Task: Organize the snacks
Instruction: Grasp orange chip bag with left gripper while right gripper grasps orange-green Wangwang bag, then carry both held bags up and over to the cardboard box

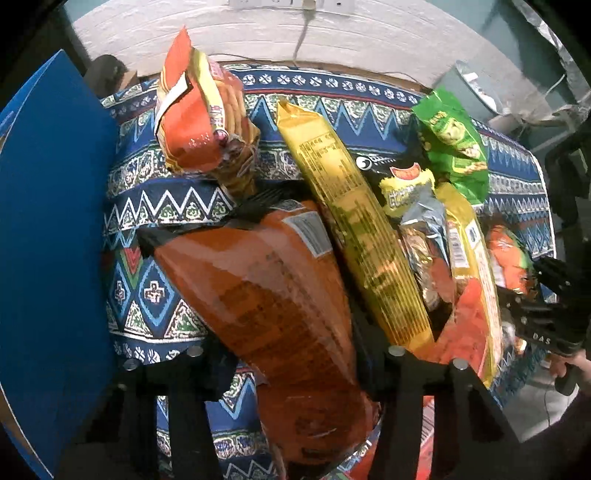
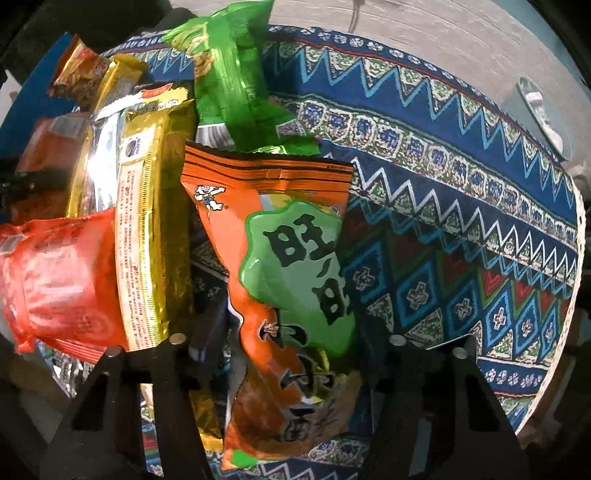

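My left gripper (image 1: 291, 354) is shut on a long orange snack bag (image 1: 266, 295) that lies back-side up over the patterned cloth. My right gripper (image 2: 291, 347) is shut on an orange bag with a green label (image 2: 291, 280). Between the two lies a row of packets: a long yellow bag (image 1: 354, 229), a silver-and-yellow packet (image 1: 421, 229), a yellow-and-red bag (image 1: 469, 280) and a green bag (image 1: 454, 144). The right gripper shows at the right edge of the left wrist view (image 1: 543, 314). An orange-and-gold bag (image 1: 199, 122) stands apart at the back left.
A blue patterned cloth (image 2: 461, 229) covers the round table. A blue board (image 1: 48, 236) stands at the left. A white wall with a cable (image 1: 303, 33) is behind. A red packet (image 2: 59, 280) lies at the left of the right wrist view.
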